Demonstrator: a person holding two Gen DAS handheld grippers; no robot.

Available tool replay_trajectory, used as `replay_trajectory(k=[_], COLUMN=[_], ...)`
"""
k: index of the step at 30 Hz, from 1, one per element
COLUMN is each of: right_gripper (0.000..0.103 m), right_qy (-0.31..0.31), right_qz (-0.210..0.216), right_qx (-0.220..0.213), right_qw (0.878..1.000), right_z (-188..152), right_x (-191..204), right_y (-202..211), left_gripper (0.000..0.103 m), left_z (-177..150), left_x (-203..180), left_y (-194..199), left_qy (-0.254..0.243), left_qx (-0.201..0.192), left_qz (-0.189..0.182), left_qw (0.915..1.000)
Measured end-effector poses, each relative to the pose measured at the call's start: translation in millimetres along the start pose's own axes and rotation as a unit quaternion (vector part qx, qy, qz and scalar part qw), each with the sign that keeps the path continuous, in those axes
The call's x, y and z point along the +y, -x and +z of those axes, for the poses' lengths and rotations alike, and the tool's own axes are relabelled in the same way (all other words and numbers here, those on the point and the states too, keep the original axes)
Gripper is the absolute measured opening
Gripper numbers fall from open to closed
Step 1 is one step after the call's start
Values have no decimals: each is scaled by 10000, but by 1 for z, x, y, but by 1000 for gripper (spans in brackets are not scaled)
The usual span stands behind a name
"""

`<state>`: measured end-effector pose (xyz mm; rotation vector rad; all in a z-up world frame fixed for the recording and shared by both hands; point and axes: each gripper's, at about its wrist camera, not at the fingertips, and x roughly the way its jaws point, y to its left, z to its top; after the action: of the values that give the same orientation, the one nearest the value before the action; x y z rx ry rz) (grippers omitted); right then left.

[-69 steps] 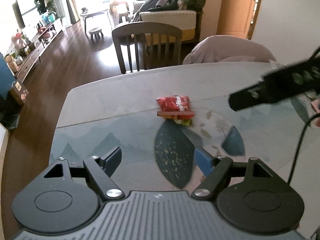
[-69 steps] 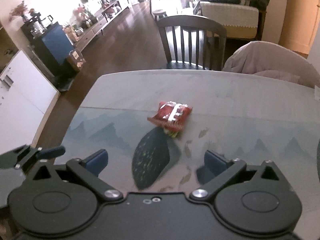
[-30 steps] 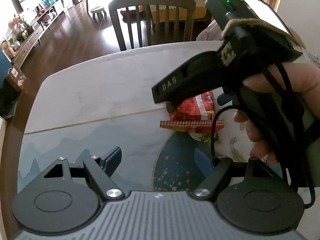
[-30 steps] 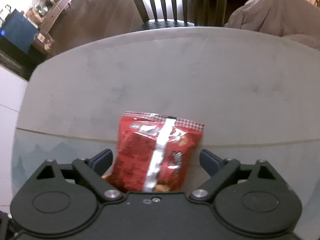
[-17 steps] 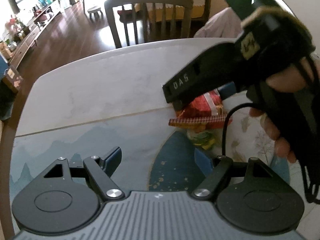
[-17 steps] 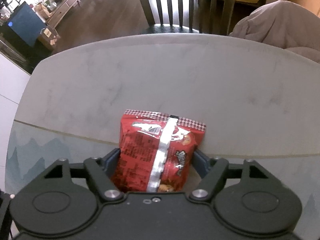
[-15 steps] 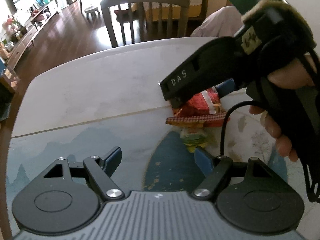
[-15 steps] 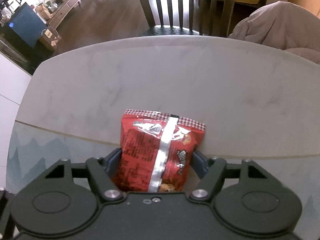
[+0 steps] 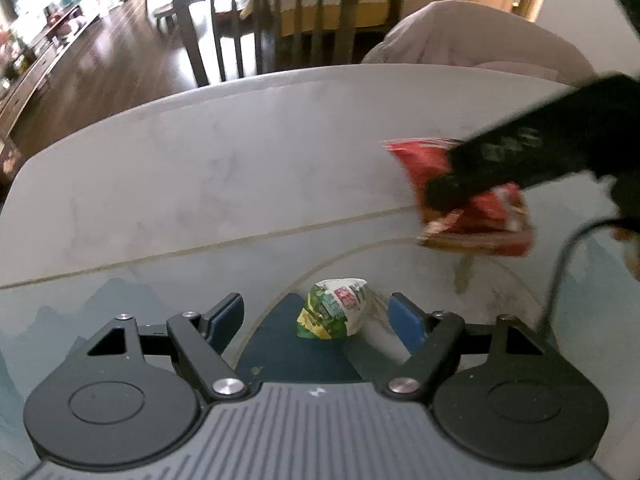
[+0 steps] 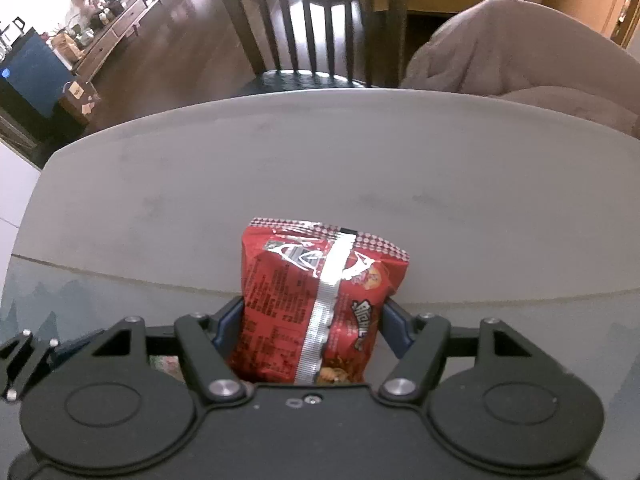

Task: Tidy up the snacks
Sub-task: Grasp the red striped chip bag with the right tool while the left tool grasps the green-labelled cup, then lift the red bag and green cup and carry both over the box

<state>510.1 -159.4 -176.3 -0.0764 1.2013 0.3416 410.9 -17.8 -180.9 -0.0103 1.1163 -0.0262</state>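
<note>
The right gripper (image 10: 314, 326) is clamping the red snack bag (image 10: 320, 300) between its pads, the jaws closing a little further at this moment. The bag is standing lengthwise along the fingers, its sealed top edge pointing far, lifted over the table (image 10: 280, 184).

The left gripper (image 9: 316, 316) is hanging with its jaws wide and empty. The small green snack packet (image 9: 334, 314) is lying on the table between its fingers, nearer the right finger; no contact is visible. This gripper is judged the nearer one for that packet.

In the left wrist view the red bag and right gripper are blurring at the right. The person's hand is cut off at the frame edge.
</note>
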Motion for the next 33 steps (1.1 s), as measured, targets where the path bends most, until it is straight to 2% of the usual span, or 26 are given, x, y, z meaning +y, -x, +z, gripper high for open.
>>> replay_trajectory(k=[1,5,9,12,20,23,33], right_gripper=[69,69,69,69,69,69,69], right_qy=[-18,-83,-76,-59,-7,-6,152], right_qz=[-8,16,73,84,126,183,311], right_qx=[-3,-23,-27,-12,-4,-14,-246], right_qw=[10000,10000,9999,9999,9999,9998,9991], right_z=[-2,-5,-8,-1,-2,-2,-8], right_x=[-3,-10,-13,-14,-14,-15,-7], right_y=[1,5,6,1,5,9,49], left_gripper=[78,57,49,35,34,34,34], left_z=[0,2,2,1,-8,-5,-6], left_x=[0,1,-2,-2,-3,2,18], left_y=[-2,-8,-7,-5,1,7,66], left_qy=[32,116,113,95,135,289,469], left_qx=[12,209,142,118,91,96,-141], left_qz=[-4,70,124,117,145,91,38], left_qw=[10000,9997,9998,9998,9998,9995,9988])
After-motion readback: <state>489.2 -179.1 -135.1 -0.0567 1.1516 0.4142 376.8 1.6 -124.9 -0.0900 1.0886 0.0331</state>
